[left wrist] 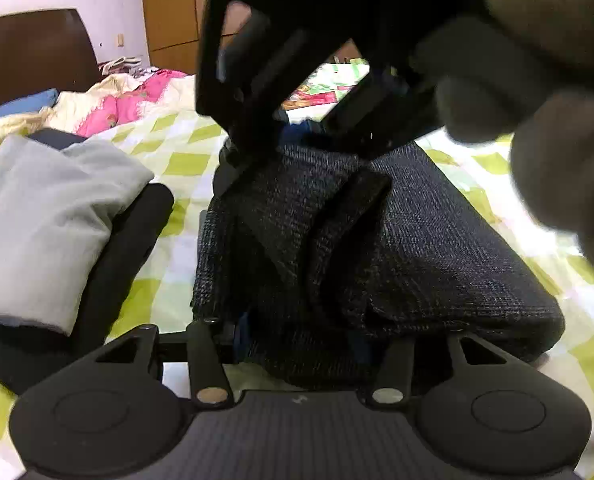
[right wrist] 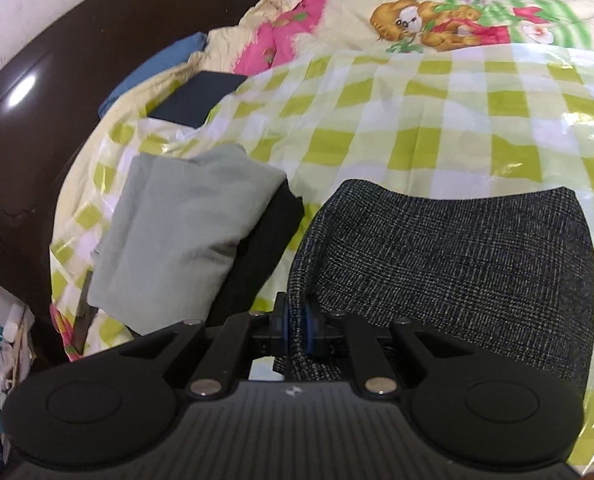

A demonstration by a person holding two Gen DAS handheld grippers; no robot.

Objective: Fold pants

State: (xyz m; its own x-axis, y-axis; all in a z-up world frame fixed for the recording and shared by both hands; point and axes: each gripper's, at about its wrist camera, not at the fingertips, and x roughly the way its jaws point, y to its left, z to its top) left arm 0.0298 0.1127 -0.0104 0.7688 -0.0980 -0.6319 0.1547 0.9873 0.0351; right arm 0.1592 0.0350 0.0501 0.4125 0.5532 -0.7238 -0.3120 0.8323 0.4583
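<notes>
Green-and-white checked plastic sheeting (right wrist: 437, 120) covers the bed, with a dark brown headboard (right wrist: 57, 120) behind it and a cartoon-print quilt (right wrist: 437, 20) bunched near the pillows. Dark tweed-checked pants (right wrist: 457, 260) lie folded into a thick bundle on the sheeting. Just beside them sits a folded grey garment (right wrist: 177, 224) stacked on a folded black one (right wrist: 265, 248).

From the right wrist view, the right tongs (right wrist: 297, 324) are closed on a fold at the near left edge of the pants, the fabric pinched between the blue pads (right wrist: 308, 330).

In the left wrist view, the left tongs (left wrist: 297, 336) press into the near side of the bundle, cloth hiding the tips, so I cannot tell whether they grip. Beyond the pants, the right tongs and a gloved right hand (left wrist: 537, 100) fill the upper frame.
</notes>
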